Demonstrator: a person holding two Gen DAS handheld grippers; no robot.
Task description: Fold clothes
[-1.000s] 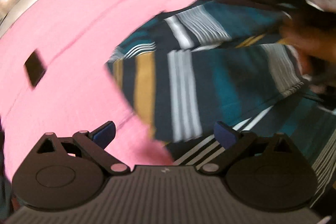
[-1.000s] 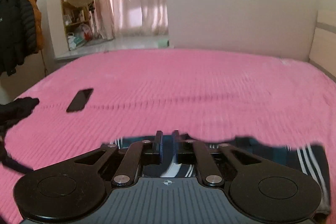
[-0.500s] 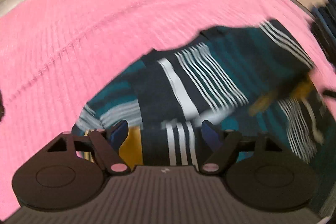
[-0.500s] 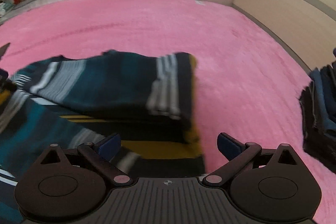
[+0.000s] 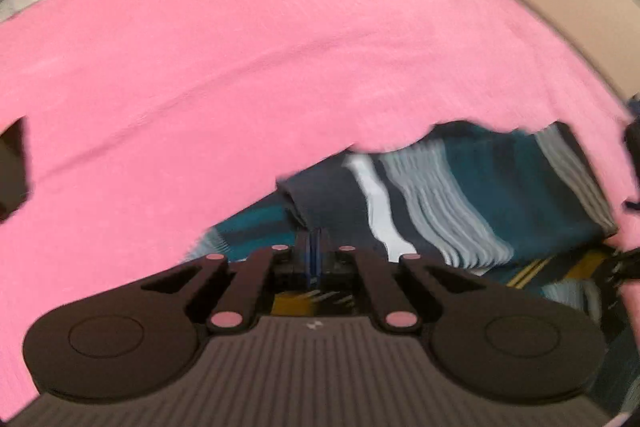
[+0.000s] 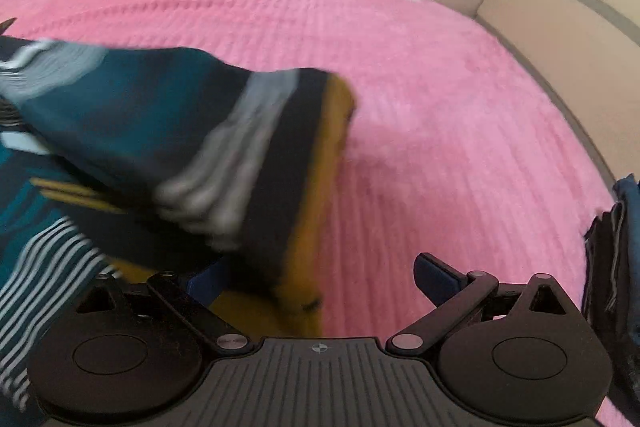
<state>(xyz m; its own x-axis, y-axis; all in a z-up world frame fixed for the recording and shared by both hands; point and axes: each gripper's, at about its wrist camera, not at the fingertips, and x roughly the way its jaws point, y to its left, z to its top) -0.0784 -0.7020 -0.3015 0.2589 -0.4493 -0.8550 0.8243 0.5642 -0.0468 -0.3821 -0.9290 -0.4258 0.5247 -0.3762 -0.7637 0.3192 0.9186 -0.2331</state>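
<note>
Pink bed (image 5: pixel 240 47) carries our striped garment (image 5: pixel 460 195), partly folded. Left hand-held gripper (image 5: pixel 314 259) pinches its near edge; right hand-held gripper (image 6: pixel 320 279) gapes, empty. Risk: one-sided pull skews the fold.

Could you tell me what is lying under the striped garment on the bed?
The striped garment lies partly folded on the pink bedspread, which shows all around it. Its own lower layers show beneath the fold; anything else under it is covered.
</note>
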